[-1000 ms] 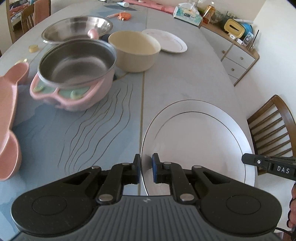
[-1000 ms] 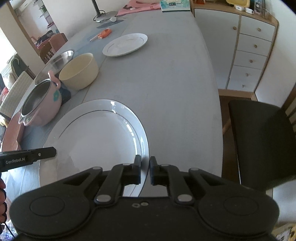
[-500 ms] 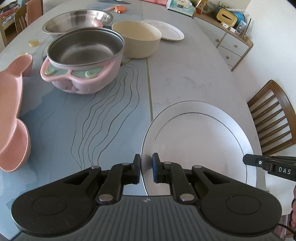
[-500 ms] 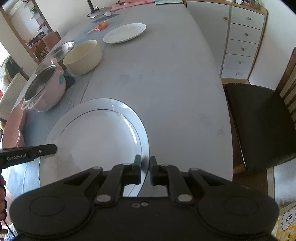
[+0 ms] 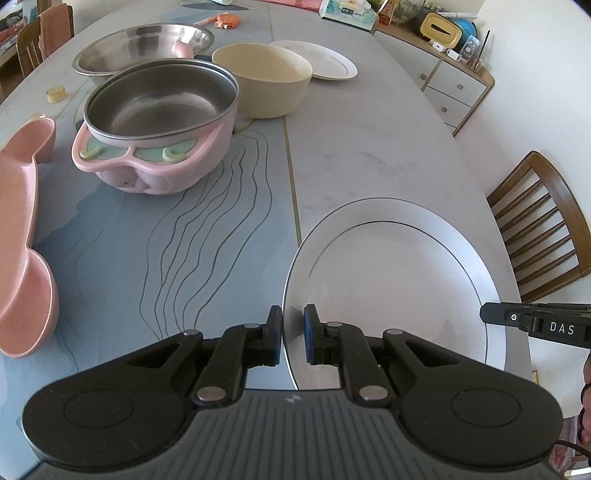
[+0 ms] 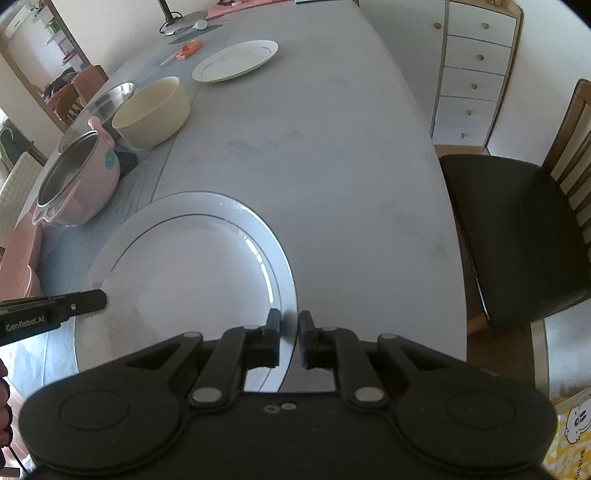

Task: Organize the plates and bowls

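Observation:
A large white plate (image 5: 399, 280) with a thin dark ring is held above the near end of the table. My left gripper (image 5: 293, 334) is shut on its left rim. My right gripper (image 6: 287, 338) is shut on its right rim (image 6: 284, 295). Each gripper's side shows in the other's view. Farther up the table stand a pink pot with a steel inner bowl (image 5: 159, 122), a cream bowl (image 5: 262, 83), a wide steel bowl (image 5: 144, 44) and a small white plate (image 5: 325, 62). A pink divided plate (image 5: 18, 236) lies at the left.
The table (image 5: 369, 147) is grey with a blue wavy-lined mat on its left half. A wooden chair (image 5: 546, 229) stands at the right edge, its dark seat (image 6: 517, 229) close. A white drawer unit (image 6: 476, 66) stands behind. An orange item (image 5: 225, 19) and tissue box lie far back.
Both grippers have kept their hold on the large plate. The view has shifted a little, so the pots and bowls sit lower and nearer in the left wrist view.

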`<action>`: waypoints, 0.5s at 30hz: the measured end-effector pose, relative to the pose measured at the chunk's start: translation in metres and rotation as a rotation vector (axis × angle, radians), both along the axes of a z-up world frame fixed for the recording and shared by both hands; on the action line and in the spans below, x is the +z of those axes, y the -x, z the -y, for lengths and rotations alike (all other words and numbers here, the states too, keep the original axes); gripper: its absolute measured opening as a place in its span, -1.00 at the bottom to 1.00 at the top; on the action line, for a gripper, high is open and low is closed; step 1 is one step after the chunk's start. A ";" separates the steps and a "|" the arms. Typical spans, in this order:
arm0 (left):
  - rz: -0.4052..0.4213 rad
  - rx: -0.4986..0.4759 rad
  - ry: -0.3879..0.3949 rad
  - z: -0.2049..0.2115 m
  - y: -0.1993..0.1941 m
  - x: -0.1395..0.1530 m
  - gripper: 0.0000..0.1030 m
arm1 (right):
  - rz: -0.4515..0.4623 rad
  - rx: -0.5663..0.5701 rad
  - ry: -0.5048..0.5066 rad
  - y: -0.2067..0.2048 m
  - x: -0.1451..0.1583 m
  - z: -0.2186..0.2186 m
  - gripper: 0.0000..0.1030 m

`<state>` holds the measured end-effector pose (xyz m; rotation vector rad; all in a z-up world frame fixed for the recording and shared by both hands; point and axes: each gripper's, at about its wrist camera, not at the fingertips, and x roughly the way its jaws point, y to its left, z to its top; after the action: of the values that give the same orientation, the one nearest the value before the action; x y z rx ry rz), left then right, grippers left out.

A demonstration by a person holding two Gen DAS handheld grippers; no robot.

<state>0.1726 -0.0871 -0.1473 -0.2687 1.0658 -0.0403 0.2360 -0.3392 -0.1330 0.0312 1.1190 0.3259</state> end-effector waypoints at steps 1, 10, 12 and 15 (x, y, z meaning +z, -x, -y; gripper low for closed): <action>-0.003 0.000 0.002 -0.001 0.000 0.000 -0.79 | 0.000 0.002 0.005 0.000 0.000 0.000 -0.71; 0.007 0.006 -0.023 -0.001 0.001 0.007 -0.78 | 0.023 0.021 0.023 -0.005 0.007 0.004 -0.59; 0.019 0.015 -0.032 -0.001 0.002 0.011 -0.78 | 0.030 0.028 0.029 -0.007 0.009 0.005 -0.58; 0.025 0.018 -0.035 -0.005 0.001 0.015 -0.78 | 0.038 0.045 0.031 -0.010 0.014 0.005 -0.58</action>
<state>0.1720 -0.0823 -0.1326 -0.2457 1.0379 -0.0091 0.2459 -0.3441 -0.1192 -0.0275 1.0877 0.3484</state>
